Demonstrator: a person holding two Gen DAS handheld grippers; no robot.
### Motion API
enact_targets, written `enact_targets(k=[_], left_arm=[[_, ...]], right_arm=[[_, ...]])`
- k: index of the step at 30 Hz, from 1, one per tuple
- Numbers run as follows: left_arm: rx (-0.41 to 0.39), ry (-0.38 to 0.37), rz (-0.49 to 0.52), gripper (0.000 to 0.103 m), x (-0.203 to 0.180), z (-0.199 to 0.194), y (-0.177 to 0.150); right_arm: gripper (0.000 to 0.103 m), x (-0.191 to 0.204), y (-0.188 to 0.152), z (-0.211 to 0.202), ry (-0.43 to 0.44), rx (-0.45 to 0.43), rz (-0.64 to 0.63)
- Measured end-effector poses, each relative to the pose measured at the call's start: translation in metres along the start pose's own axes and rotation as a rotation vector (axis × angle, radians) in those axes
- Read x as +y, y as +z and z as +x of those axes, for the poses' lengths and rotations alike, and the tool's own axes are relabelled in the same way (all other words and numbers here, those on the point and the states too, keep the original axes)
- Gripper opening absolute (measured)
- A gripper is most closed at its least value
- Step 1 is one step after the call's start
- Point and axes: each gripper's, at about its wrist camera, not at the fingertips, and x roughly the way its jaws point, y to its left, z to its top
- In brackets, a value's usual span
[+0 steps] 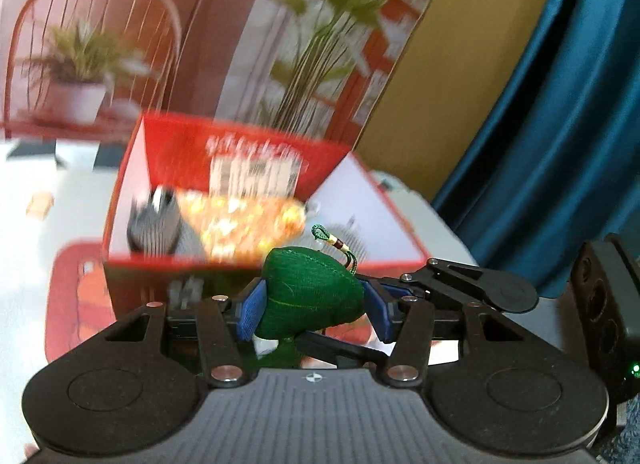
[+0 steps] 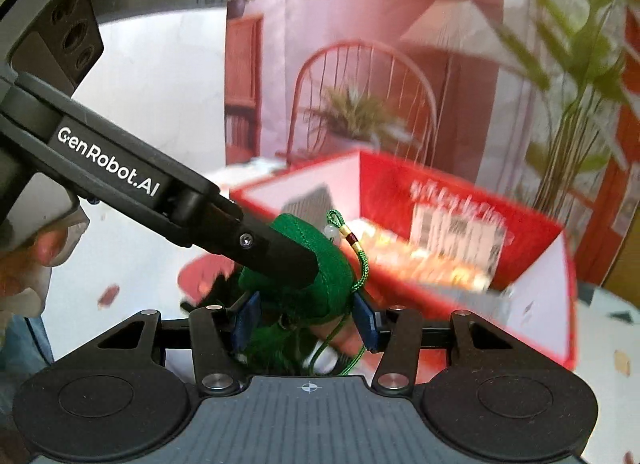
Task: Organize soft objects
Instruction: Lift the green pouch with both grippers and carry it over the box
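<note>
A green stuffed pouch [image 1: 308, 284] with a beaded cord loop hangs in the air, just in front of a red box [image 1: 360, 200] with white inner walls. My left gripper [image 1: 314, 304] is shut on the pouch, with a blue pad pressed into each side. My right gripper [image 2: 306, 322] is shut on the same pouch [image 2: 332, 264] lower down, near its tassel. One of the left gripper's fingers [image 2: 280, 252] lies across the pouch from the left. Inside the box [image 2: 536, 304] lie an orange patterned soft thing [image 1: 240, 224] and a grey striped one [image 1: 156, 224].
The box stands on a white table [image 1: 24, 264], with a flat red lid [image 1: 76, 296] beside and under it. Behind it hangs a printed backdrop of a chair and plants. A blue curtain [image 1: 560, 124] is at the right. A person's hand [image 2: 32, 256] holds the left gripper.
</note>
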Motion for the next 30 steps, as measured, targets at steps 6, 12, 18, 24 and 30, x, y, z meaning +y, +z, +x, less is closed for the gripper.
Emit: enact_targets(k=[6,12,18,24,30], left_arm=[[-0.115,-0.007,0.027,0.056,-0.012,-0.022,0.039],[-0.227,0.031,0.091,0.057,-0.022,-0.033,0.085],[-0.251,0.05,0.126,0.065,-0.018,-0.02,0.122],[-0.167,0.087,0.138,0.065,0.009,0.025,0.135],[-0.075,0.057,0.026,0.065,0.048,0.069,0.131]], right_arm=[[0.047,-0.009,0.047,-0.017,-0.02,-0.079,-0.054],[0.047,-0.024,0.107,-0.021,-0.027,-0.164,-0.112],[0.047,-0.043,0.151,-0.001,-0.036,-0.215,-0.15],[0.048,-0.064,0.16,0.044,-0.023,-0.152,-0.122],[0.048,-0.077,0.148,0.092,-0.036,-0.036,-0.117]])
